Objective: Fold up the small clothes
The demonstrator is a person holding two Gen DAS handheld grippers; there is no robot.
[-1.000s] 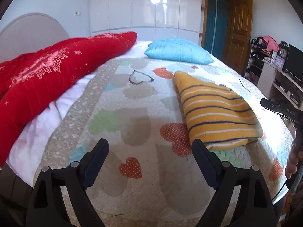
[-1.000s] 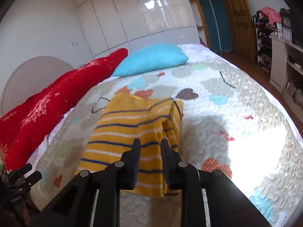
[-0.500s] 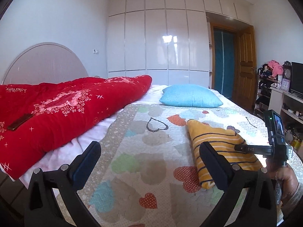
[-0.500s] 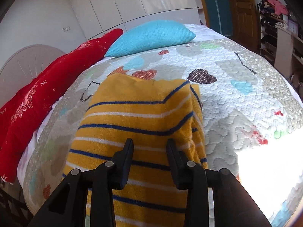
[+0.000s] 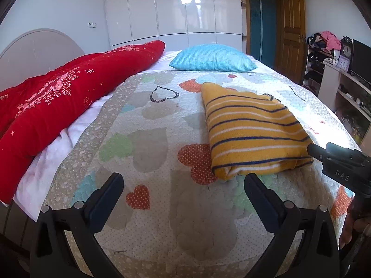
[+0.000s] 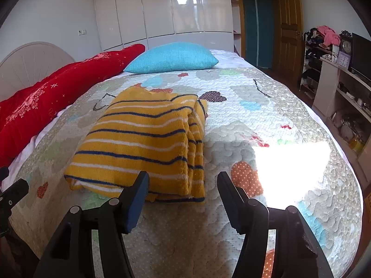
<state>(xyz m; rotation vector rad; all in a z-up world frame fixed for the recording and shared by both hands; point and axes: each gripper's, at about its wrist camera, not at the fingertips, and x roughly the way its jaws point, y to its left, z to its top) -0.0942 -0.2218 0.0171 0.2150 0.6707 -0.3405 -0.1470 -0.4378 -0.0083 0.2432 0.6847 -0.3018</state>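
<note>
A yellow garment with navy and white stripes (image 5: 250,129) (image 6: 143,141) lies folded into a thick rectangle on the heart-print quilt (image 5: 148,125) (image 6: 255,106). My left gripper (image 5: 183,180) is open wide over bare quilt, left of and nearer than the garment. My right gripper (image 6: 183,180) hovers just before the garment's near right corner; its jaws are opening and nothing is pressed between them. In the left wrist view the right gripper (image 5: 338,162) shows at the right edge, beside the garment's near corner.
A long red cushion (image 5: 60,99) (image 6: 46,99) lies along the bed's left side by the rounded headboard (image 5: 34,46). A blue pillow (image 5: 213,58) (image 6: 174,58) sits at the far end. Shelves with clutter (image 6: 336,74) and a wooden door (image 6: 287,27) stand at right.
My right gripper has drawn back off the garment and its jaws have spread apart. The left view tipped up and back down, and the left jaws widened slightly.
</note>
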